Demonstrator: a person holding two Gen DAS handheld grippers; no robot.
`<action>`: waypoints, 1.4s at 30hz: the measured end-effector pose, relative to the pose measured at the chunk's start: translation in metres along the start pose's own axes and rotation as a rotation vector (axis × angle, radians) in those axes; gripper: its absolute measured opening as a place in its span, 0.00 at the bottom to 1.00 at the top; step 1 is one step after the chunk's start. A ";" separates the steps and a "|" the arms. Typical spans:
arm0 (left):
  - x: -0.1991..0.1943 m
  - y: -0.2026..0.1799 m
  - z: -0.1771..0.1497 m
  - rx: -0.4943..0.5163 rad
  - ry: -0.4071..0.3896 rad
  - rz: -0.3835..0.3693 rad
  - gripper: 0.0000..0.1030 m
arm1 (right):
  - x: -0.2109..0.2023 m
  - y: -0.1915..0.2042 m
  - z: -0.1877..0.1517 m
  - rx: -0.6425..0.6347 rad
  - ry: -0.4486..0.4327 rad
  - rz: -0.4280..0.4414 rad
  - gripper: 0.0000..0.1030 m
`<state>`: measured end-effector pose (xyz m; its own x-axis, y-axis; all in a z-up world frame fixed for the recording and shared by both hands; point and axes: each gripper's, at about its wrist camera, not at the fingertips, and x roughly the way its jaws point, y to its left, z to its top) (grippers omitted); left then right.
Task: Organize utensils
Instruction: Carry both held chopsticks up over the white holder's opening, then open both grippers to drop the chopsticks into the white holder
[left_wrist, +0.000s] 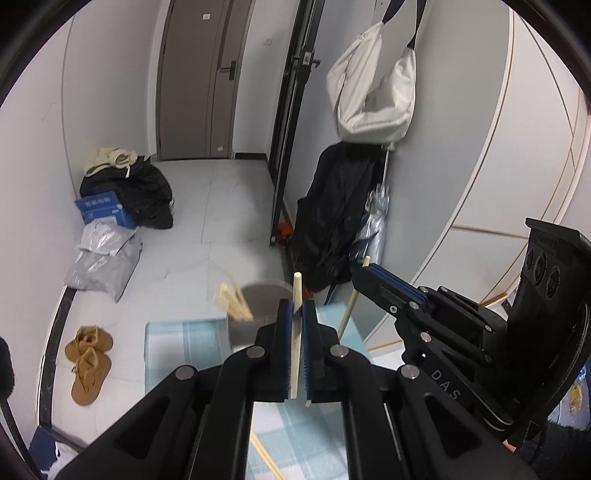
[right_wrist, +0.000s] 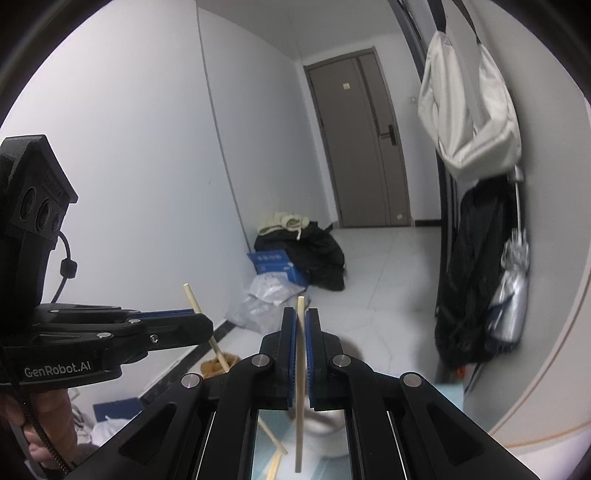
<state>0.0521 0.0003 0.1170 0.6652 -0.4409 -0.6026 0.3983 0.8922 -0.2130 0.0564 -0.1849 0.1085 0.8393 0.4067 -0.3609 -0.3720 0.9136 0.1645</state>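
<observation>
With each gripper's fingers clenched on one chopstick — left gripper (left_wrist: 297, 314), right gripper (right_wrist: 301, 325) — tip each down into the grey cup (left_wrist: 258, 295) near the worktop's (left_wrist: 177, 339) far edge.

Pale matt wooden chopstick (left_wrist: 296, 332), checked cloth (left_wrist: 295, 439)

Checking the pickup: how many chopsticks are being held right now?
2. One chopstick in the left hand-held gripper, a second chopstick in the right hand-held gripper. Neither seems to hide another.
</observation>
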 end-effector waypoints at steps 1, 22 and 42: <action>0.002 0.001 0.005 -0.001 -0.001 -0.008 0.01 | 0.003 -0.002 0.007 -0.005 -0.006 -0.003 0.04; 0.072 0.056 0.058 -0.128 0.015 -0.063 0.01 | 0.105 -0.035 0.060 -0.079 -0.007 0.000 0.04; 0.106 0.080 0.027 -0.142 0.124 -0.059 0.16 | 0.121 -0.043 0.010 -0.134 0.117 0.102 0.07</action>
<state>0.1721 0.0225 0.0569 0.5572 -0.4849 -0.6741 0.3350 0.8741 -0.3519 0.1779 -0.1753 0.0668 0.7459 0.4872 -0.4542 -0.5084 0.8570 0.0845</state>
